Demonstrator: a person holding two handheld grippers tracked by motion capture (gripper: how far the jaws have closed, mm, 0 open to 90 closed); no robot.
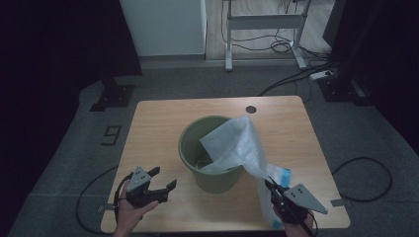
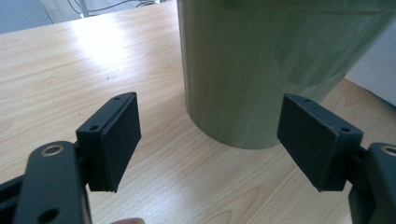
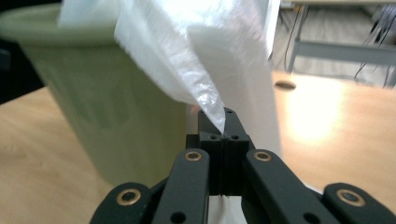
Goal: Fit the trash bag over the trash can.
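A green plastic bin [image 1: 210,158] stands upright in the middle of the wooden table [image 1: 158,123]. A white translucent plastic bag [image 1: 237,143] drapes from inside the bin over its right rim and down to the table. My right gripper [image 1: 272,186] is shut on a corner of the bag [image 3: 205,93], just right of the bin [image 3: 107,116]. My left gripper [image 1: 163,178] stands open at the table's front left, apart from the bin. In the left gripper view the bin's wall [image 2: 261,70] rises close ahead, between the spread fingers [image 2: 116,140].
A blue-edged part of the bag [image 1: 285,175] lies on the table by my right gripper. A round cable hole [image 1: 251,109] sits near the table's far edge. A white desk frame [image 1: 264,22] and cables [image 1: 365,182] are on the floor beyond.
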